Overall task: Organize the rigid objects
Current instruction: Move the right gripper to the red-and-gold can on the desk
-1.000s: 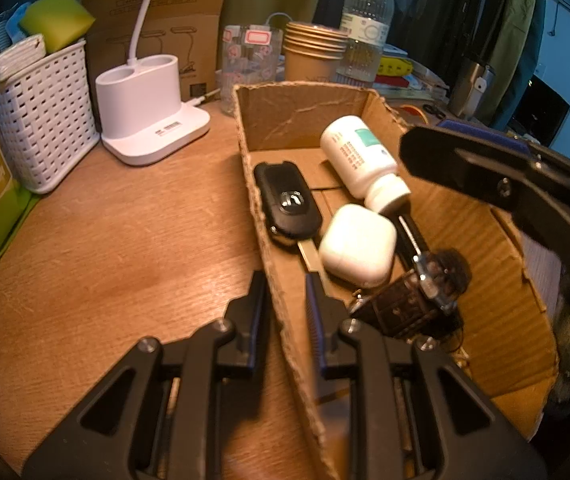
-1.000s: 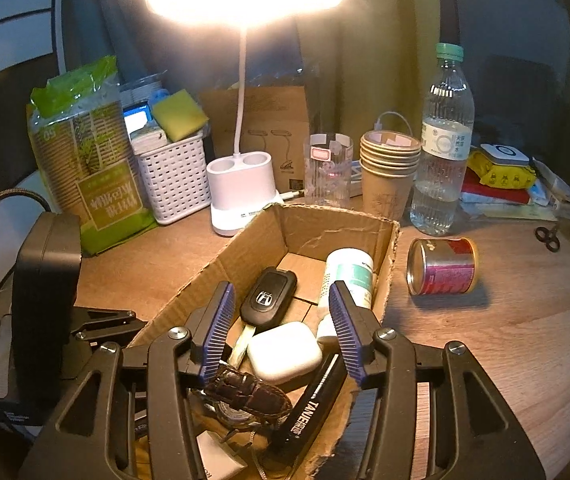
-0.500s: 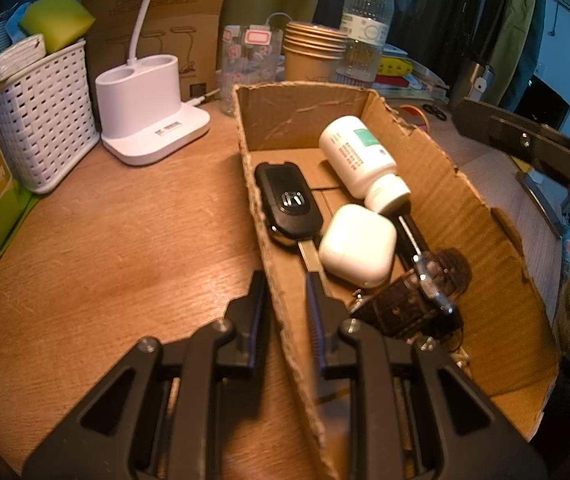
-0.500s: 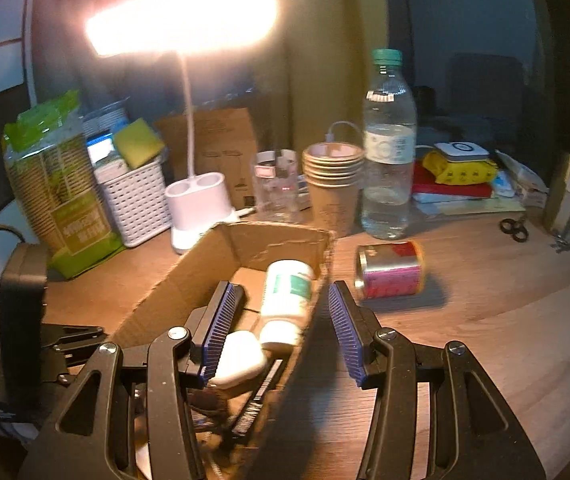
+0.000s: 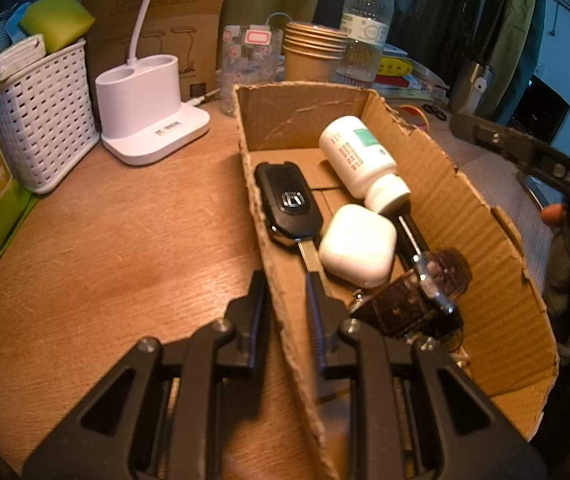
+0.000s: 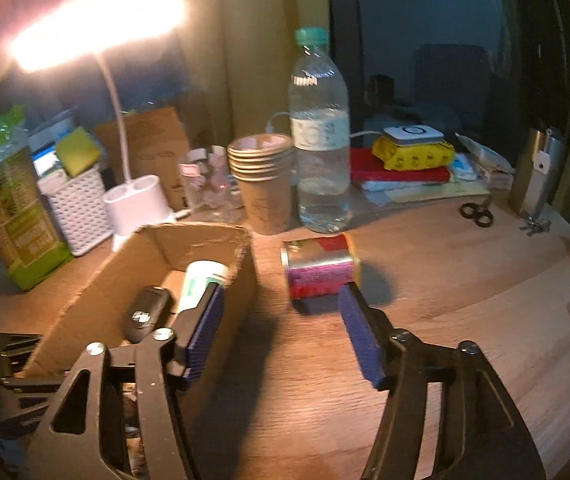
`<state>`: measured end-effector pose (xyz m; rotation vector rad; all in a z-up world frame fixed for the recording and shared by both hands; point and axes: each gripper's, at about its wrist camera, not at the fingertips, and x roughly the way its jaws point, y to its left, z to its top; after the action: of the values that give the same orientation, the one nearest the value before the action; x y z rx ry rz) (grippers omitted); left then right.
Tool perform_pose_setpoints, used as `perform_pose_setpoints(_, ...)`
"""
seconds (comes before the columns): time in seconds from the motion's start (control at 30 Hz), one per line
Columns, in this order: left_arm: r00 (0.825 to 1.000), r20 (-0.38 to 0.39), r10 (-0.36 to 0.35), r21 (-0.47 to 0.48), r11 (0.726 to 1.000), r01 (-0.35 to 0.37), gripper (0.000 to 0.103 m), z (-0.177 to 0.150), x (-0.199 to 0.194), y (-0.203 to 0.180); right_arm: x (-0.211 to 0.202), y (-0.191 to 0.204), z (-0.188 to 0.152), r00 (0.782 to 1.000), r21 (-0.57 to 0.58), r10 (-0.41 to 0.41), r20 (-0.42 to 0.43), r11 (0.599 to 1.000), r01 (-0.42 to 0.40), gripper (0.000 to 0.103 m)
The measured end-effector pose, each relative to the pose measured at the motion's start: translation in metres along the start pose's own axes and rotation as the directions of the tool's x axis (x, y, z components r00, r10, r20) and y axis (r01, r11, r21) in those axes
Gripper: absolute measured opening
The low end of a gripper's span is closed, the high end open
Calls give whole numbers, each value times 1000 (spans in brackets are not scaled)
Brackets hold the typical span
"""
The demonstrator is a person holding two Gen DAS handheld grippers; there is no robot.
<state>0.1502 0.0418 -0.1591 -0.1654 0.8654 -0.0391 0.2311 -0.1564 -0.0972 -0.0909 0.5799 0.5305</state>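
A cardboard box (image 5: pixel 481 216) on the wooden desk holds a black car key (image 5: pixel 289 204), a white earbud case (image 5: pixel 357 246), a white pill bottle (image 5: pixel 359 158), a black pen and a brown watch (image 5: pixel 417 300). My left gripper (image 5: pixel 283 308) is shut on the box's left wall. My right gripper (image 6: pixel 281 332) is open and empty, right of the box (image 6: pixel 221 240), with a red and silver can (image 6: pixel 319 270) lying on its side just beyond its fingertips.
At the back stand a white lamp base (image 5: pixel 145 112), a white basket (image 5: pixel 41 108), stacked paper cups (image 6: pixel 263 176), a water bottle (image 6: pixel 319 136), a clear glass (image 5: pixel 251 64), books, scissors (image 6: pixel 477 212) and a green package (image 6: pixel 9 208).
My right gripper has swung right, out from over the box toward the can, and its jaws have opened wider. My left gripper has kept its hold on the box wall.
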Motion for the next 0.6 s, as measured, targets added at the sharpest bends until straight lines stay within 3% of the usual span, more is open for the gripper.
perform_pose_setpoints(0.37,1000,0,0,0,1000,0,21,0,0,0,40,-20,2,997,-8,-34,-65,999,34,68)
perform_pose_setpoints(0.5,1000,0,0,0,1000,0,21,0,0,0,54,-21,3,995,-27,-39,-89,999,36,77)
perform_pose_setpoints(0.6,1000,0,0,0,1000,0,21,0,0,0,59,-20,5,995,-39,-26,-100,999,22,77)
